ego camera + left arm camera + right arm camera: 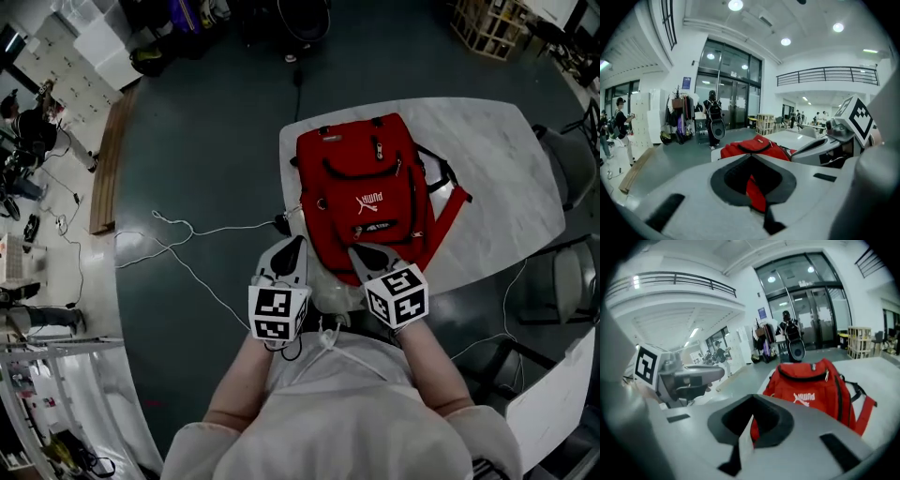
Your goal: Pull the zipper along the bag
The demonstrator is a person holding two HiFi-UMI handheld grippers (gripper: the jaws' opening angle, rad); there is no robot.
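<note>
The red bag (370, 192) lies flat on the white table (511, 159), at its left side. The left gripper (296, 244) and right gripper (356, 251) hover at the bag's near end, jaws together, empty.

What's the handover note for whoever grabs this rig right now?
Left tool: shut, holding nothing.
Right tool: shut, holding nothing.
Both are held in the air at the person's end of the bag. Neither grips it.
Red backpack: lies flat on the white table, logo side up, straps trailing off to the right.
A zipper pull shows near the far end, out of reach of both tools as they are held.
Done: nothing I can confirm. How far any zipper has run can't be read here.
Left: steady the bag with one tool, pinch the pull with the other and draw it along.
</note>
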